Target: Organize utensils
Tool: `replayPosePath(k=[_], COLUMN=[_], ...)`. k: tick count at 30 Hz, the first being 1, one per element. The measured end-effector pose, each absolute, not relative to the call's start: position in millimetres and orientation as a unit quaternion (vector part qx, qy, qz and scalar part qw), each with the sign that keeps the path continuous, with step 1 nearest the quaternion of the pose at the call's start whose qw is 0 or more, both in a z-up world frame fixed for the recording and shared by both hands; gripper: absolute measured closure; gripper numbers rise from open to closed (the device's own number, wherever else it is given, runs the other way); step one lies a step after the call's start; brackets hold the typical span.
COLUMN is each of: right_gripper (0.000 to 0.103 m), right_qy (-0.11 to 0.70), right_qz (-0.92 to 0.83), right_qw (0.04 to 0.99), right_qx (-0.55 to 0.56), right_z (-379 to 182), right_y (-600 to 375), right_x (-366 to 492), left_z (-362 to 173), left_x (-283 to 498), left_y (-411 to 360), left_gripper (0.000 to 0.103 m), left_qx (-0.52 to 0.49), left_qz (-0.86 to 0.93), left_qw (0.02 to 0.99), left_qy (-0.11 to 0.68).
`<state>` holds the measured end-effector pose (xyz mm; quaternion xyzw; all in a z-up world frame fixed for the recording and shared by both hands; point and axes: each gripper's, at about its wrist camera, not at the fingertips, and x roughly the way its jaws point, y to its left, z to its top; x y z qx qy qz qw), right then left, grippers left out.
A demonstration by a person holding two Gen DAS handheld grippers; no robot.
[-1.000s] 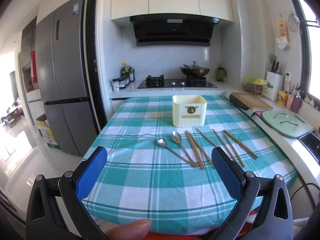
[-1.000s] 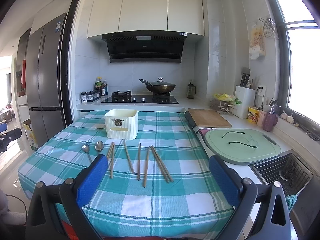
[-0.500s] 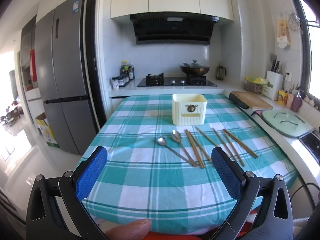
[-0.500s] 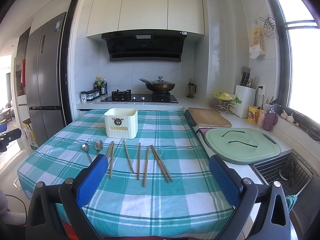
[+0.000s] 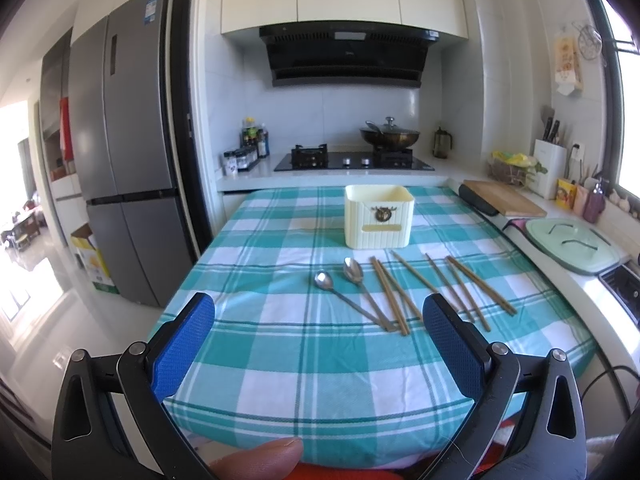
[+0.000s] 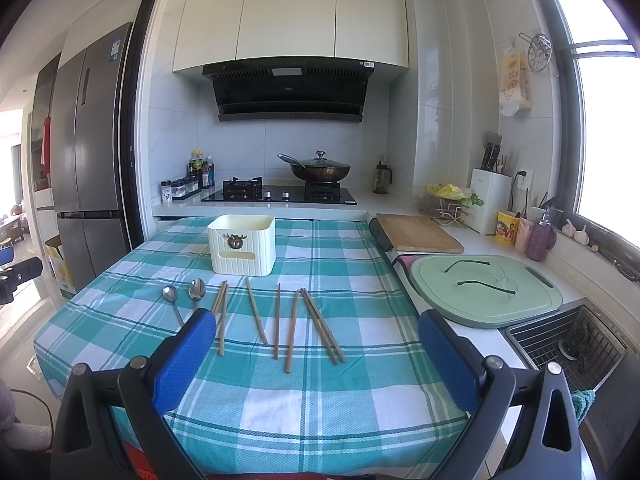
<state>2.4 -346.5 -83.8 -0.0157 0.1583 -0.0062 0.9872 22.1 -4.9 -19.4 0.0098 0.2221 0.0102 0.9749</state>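
Observation:
A cream utensil holder (image 5: 379, 216) (image 6: 243, 243) stands upright on the teal checked tablecloth (image 5: 280, 344) (image 6: 352, 264). In front of it lie two metal spoons (image 5: 325, 281) (image 6: 173, 296) and several wooden chopsticks (image 5: 466, 285) (image 6: 292, 326), spread side by side. My left gripper (image 5: 320, 344) hangs open over the near table edge, short of the spoons. My right gripper (image 6: 316, 350) is open too, above the near ends of the chopsticks, holding nothing. A fingertip (image 5: 260, 458) shows at the bottom of the left wrist view.
A green sink cover (image 6: 484, 290) and a wooden cutting board (image 6: 418, 234) sit on the counter to the right, with a sink basin (image 6: 572, 344) nearer. A stove with a wok (image 6: 320, 170) is behind the table. A grey fridge (image 5: 120, 168) stands left.
Both views have crept slightly nearer the table; the utensils and holder lie as before, and both grippers stay open.

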Motion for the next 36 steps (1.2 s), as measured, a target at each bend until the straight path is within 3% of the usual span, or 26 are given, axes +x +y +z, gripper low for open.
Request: replayPosePath(k=[10, 22, 36], right_gripper=[0.0, 0.0, 0.0], right_qy=[0.164, 0.189, 0.259], right_qz=[-0.006, -0.013, 0.009], right_qw=[0.986, 0.982, 0.965], right_qx=[-0.011, -0.007, -0.034], right_z=[-92, -105, -166], right_y=[-352, -361, -391], right_x=[7, 36, 159], left_z=[-22, -58, -142], left_x=[35, 91, 208], left_y=[-9, -14, -10], left_gripper=[0.0, 0.0, 0.0], left_qx=[0.01, -0.005, -0.073], left_qz=[0.012, 0.01, 0.053], left_qw=[0.97, 0.948, 0.902], left_qy=[0.241, 0.317, 0.422])
